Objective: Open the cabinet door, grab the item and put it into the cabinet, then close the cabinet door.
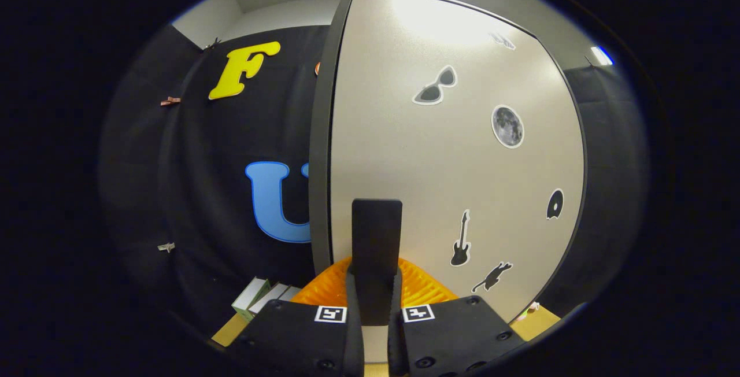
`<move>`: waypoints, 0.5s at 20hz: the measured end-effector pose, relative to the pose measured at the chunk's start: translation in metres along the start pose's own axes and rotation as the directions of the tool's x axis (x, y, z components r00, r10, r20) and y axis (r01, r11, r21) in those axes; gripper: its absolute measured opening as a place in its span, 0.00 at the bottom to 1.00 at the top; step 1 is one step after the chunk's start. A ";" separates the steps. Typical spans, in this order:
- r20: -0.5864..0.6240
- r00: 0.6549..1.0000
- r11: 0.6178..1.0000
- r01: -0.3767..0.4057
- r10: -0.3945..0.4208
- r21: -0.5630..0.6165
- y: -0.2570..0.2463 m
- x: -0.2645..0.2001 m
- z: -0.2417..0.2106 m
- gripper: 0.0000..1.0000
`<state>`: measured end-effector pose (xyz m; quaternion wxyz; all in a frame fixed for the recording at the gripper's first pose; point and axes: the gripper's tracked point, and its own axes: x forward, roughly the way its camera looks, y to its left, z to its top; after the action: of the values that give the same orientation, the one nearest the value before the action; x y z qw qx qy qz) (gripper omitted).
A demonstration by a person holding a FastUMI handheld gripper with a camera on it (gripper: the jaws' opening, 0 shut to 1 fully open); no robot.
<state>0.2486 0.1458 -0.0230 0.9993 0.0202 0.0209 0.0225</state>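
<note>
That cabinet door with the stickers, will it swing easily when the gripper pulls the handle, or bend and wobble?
The cabinet door looks like a flat, stiff panel, so it should swing as one piece, not flex. The gripper is shut on the upright handle, a solid bar, so the hold seems firm. The smooth face probably offers little grip elsewhere.

The handheld gripper (374, 302) has two broad flat plates. Each plate carries a square black-and-white coded marker (330, 314). Round screws (425, 362) dot the plates.
</note>
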 end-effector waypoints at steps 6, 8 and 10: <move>-0.041 0.994 0.995 -0.096 0.096 0.013 0.000 -0.022 0.000 0.20; -0.043 0.991 0.992 -0.127 0.128 0.021 -0.001 -0.042 0.004 0.20; -0.051 0.987 0.988 -0.152 0.153 0.019 -0.003 -0.059 0.006 0.20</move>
<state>0.1903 0.1394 -0.0147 0.9936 0.0285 0.0453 0.0992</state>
